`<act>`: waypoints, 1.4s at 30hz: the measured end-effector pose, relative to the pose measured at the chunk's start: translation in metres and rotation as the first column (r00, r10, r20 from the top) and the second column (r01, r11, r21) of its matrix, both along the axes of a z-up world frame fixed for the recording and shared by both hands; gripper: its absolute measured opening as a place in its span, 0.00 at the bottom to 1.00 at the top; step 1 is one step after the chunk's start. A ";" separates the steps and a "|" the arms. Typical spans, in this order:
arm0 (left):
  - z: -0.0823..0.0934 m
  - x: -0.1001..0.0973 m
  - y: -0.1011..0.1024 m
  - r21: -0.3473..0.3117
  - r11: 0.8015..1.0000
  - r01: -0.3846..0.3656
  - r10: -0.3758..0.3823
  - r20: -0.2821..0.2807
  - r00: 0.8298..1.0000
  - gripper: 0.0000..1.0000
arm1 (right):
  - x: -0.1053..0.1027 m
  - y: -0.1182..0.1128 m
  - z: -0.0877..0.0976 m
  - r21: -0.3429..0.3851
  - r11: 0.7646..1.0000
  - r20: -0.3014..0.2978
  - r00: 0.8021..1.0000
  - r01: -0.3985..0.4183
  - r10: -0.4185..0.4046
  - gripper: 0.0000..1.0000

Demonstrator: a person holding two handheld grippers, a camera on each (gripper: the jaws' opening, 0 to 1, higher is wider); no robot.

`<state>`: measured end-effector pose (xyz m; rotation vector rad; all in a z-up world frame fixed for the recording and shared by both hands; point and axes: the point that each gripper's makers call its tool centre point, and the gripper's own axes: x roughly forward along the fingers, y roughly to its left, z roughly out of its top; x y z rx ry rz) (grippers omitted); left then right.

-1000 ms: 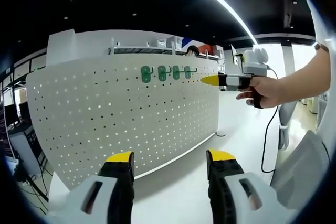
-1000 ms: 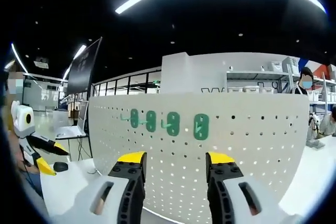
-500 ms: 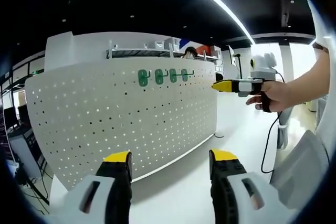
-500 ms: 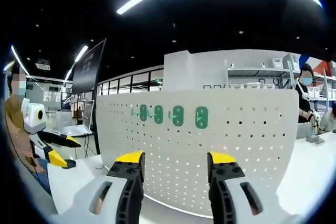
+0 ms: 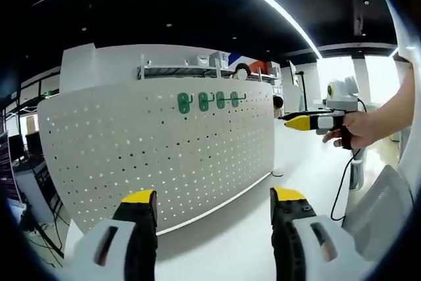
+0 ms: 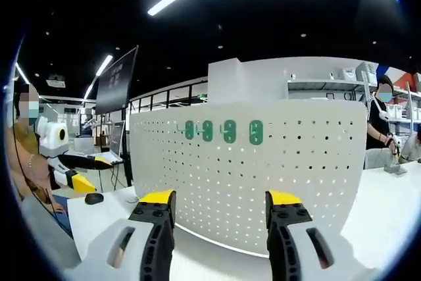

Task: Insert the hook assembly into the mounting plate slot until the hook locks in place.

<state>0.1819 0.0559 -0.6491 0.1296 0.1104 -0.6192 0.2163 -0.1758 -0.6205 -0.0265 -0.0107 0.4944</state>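
Note:
A white pegboard mounting plate [image 5: 158,149] [image 6: 263,176] stands upright on a white table. Several green hook assemblies [image 5: 208,101] [image 6: 227,131] hang in a row near its top edge. My left gripper [image 5: 214,203] is open and empty, well back from the plate. My right gripper [image 6: 218,206] is open and empty too, facing the plate from a distance. In the left gripper view the right gripper [image 5: 309,122] is held in a hand at the right, beyond the plate's end. In the right gripper view the left gripper [image 6: 72,172] appears at the far left.
The white table [image 5: 230,235] [image 6: 388,208] runs in front of the plate. A cable [image 5: 341,182] hangs at the right. A laptop [image 6: 115,153] and a mouse [image 6: 94,198] lie left of the plate. Shelving [image 5: 197,69] and a person [image 6: 379,126] stand behind.
Both grippers have drawn back from the plate, so the green hooks look smaller. In the left gripper view the right gripper has dropped lower and moved right.

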 end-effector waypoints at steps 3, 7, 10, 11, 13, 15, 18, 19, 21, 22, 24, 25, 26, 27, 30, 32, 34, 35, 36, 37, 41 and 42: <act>0.002 -0.002 0.000 -0.006 1.000 0.005 -0.005 0.009 1.000 0.76 | -0.005 0.000 -0.002 0.005 1.000 -0.005 1.000 -0.002 0.002 0.55; 0.005 -0.004 0.002 -0.006 1.000 0.003 -0.002 0.026 1.000 0.77 | -0.011 -0.001 -0.007 0.014 1.000 -0.010 1.000 -0.007 0.007 0.56; 0.006 -0.005 0.003 0.000 1.000 0.001 -0.001 0.032 0.999 0.78 | -0.017 0.000 -0.011 0.002 1.000 -0.014 1.000 -0.014 0.014 0.57; 0.006 -0.005 0.003 0.000 1.000 0.001 -0.001 0.033 0.999 0.78 | -0.019 0.001 -0.012 0.003 1.000 -0.014 1.000 -0.017 0.017 0.57; 0.005 -0.006 0.005 0.000 1.000 -0.001 0.001 0.033 0.999 0.79 | -0.022 0.000 -0.015 0.005 1.000 -0.020 1.000 -0.020 0.020 0.58; 0.005 -0.008 0.008 -0.002 1.000 -0.002 0.002 0.034 0.999 0.80 | -0.025 -0.001 -0.017 0.012 1.000 -0.023 1.000 -0.019 0.019 0.59; 0.005 -0.009 0.014 -0.006 1.000 -0.011 0.011 0.040 0.999 0.83 | -0.030 -0.004 -0.020 0.014 1.000 -0.027 0.999 -0.019 0.019 0.59; 0.004 -0.010 0.017 -0.006 1.000 -0.013 0.013 0.037 0.999 0.83 | -0.032 -0.005 -0.022 0.007 1.000 -0.030 0.999 -0.020 0.020 0.60; 0.001 -0.012 0.021 0.008 1.000 -0.015 0.014 0.032 0.999 0.84 | -0.035 -0.007 -0.023 0.009 1.000 -0.031 0.999 -0.021 0.021 0.60; 0.000 -0.014 0.022 0.011 1.000 -0.013 0.013 0.032 0.999 0.84 | -0.036 -0.007 -0.023 0.011 1.000 -0.031 0.999 -0.021 0.021 0.60; -0.002 -0.016 0.025 0.013 1.000 -0.014 0.013 0.026 1.000 0.85 | -0.039 -0.009 -0.024 0.012 1.000 -0.033 0.999 -0.018 0.019 0.60; -0.003 -0.017 0.027 0.012 1.000 -0.014 0.013 0.024 1.000 0.85 | -0.040 -0.010 -0.024 0.011 1.000 -0.034 0.999 -0.017 0.018 0.60; -0.004 -0.018 0.029 0.012 1.000 -0.014 0.014 0.021 1.000 0.85 | -0.042 -0.012 -0.025 0.015 1.000 -0.033 0.999 -0.017 0.017 0.60; -0.005 -0.019 0.031 0.013 1.000 -0.016 0.016 0.021 1.000 0.86 | -0.043 -0.012 -0.026 0.019 1.000 -0.032 0.999 -0.016 0.017 0.60; -0.007 -0.022 0.038 0.002 1.000 -0.025 0.025 0.020 0.999 0.87 | -0.050 -0.013 -0.029 0.018 1.000 -0.036 0.999 -0.017 0.017 0.61; -0.008 -0.024 0.041 0.007 0.999 -0.032 0.032 0.021 0.999 0.87 | -0.054 -0.015 -0.033 0.016 1.000 -0.040 0.999 -0.019 0.019 0.61; -0.009 -0.027 0.046 0.007 0.999 -0.040 0.040 0.018 0.999 0.87 | -0.057 -0.017 -0.034 0.020 1.000 -0.040 0.999 -0.017 0.018 0.61; -0.011 -0.028 0.049 0.008 0.999 -0.044 0.044 0.018 0.999 0.88 | -0.058 -0.019 -0.035 0.022 1.000 -0.042 0.999 -0.013 0.014 0.61; -0.012 -0.029 0.051 0.010 0.999 -0.049 0.049 0.016 0.999 0.88 | -0.060 -0.020 -0.036 0.025 1.000 -0.043 0.999 -0.010 0.011 0.61; -0.013 -0.030 0.054 0.013 0.998 -0.055 0.055 0.015 0.998 0.88 | -0.061 -0.022 -0.037 0.031 0.999 -0.046 0.999 -0.008 0.010 0.62; -0.019 -0.035 0.064 0.014 0.998 -0.067 0.067 0.005 0.998 0.89 | -0.066 -0.025 -0.039 0.036 0.999 -0.046 0.999 -0.006 0.008 0.62; -0.019 -0.036 0.067 0.010 0.997 -0.071 0.071 0.002 0.998 0.89 | -0.067 -0.026 -0.039 0.040 0.999 -0.046 0.999 -0.006 0.008 0.62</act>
